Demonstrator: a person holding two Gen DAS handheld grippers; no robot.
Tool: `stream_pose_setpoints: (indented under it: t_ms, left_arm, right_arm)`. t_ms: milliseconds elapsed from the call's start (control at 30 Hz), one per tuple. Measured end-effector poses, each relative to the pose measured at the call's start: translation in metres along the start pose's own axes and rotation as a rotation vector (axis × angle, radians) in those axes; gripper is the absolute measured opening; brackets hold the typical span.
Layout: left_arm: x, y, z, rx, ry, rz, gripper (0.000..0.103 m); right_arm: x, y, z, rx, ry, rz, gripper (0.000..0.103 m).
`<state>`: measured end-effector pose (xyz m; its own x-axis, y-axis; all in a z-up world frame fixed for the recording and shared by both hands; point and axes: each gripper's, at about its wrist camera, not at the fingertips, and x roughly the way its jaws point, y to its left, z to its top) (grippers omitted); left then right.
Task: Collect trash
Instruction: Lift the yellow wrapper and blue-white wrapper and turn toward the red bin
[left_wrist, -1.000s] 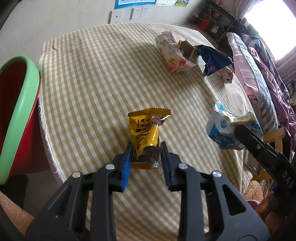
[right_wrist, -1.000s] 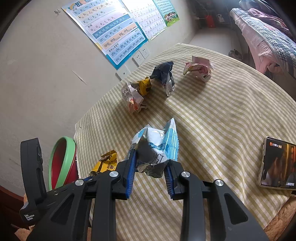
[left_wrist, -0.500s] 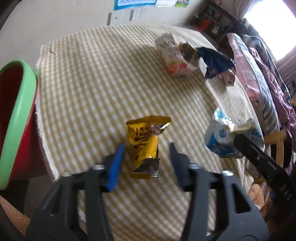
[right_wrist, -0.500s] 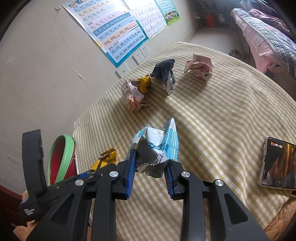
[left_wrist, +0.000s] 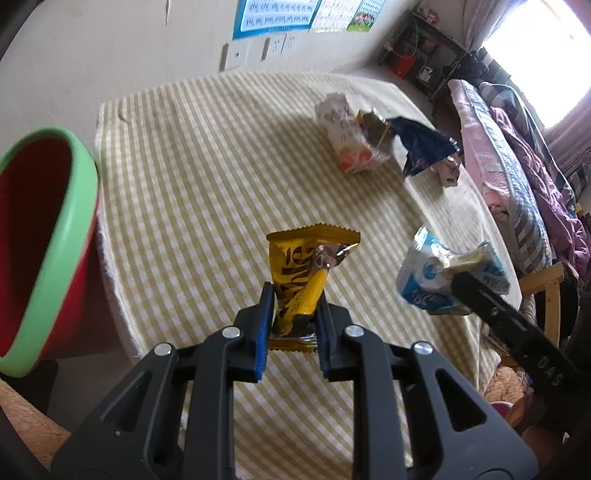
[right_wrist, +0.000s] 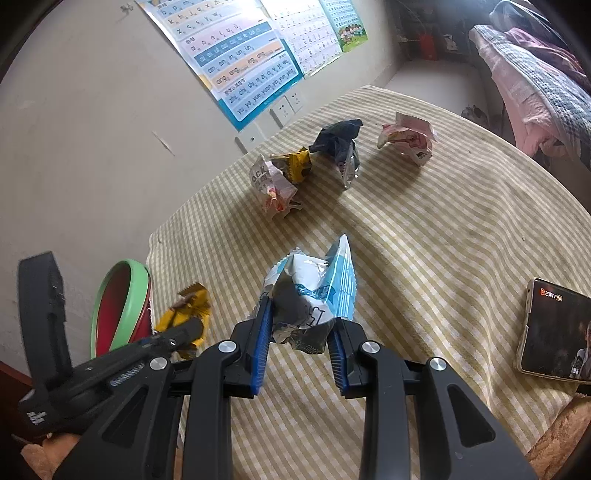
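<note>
My left gripper (left_wrist: 293, 299) is shut on a yellow snack wrapper (left_wrist: 304, 266) and holds it above the checked tablecloth (left_wrist: 207, 177). The wrapper also shows in the right wrist view (right_wrist: 184, 314). My right gripper (right_wrist: 301, 325) is shut on a crumpled blue-and-white wrapper (right_wrist: 314, 291), also seen in the left wrist view (left_wrist: 443, 273), held above the table. A red bin with a green rim (left_wrist: 40, 243) stands off the table's left edge, left of my left gripper.
More trash lies at the table's far side: a white-and-red wrapper (right_wrist: 271, 181), a small yellow wrapper (right_wrist: 297, 164), a dark blue wrapper (right_wrist: 340, 147) and a pink-white wrapper (right_wrist: 408, 138). A phone (right_wrist: 554, 336) lies at the right edge. A bed (left_wrist: 517, 166) stands beyond.
My left gripper opened around the yellow wrapper half a second ago, then shut on it and lifted it. My right gripper has kept its hold on the blue-and-white wrapper.
</note>
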<state>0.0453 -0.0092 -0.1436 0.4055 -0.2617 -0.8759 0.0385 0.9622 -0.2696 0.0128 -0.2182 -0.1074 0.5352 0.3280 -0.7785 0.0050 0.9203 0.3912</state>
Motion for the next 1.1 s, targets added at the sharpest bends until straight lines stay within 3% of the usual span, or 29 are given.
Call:
stream_pose_setpoints:
  t_ms: [533, 1100]
  left_arm:
    - [-0.044, 0.016, 0.007, 0.001, -0.125, 0.028, 0.020]
    - [-0.064, 0.042, 0.004, -0.066, -0.145, 0.022, 0.020]
  right_arm:
    - [-0.001, 0.035, -0.004, -0.113, 0.011, -0.001, 0.029]
    - [0.004, 0.056, -0.010, -0.174, 0.032, 0.005, 0.029]
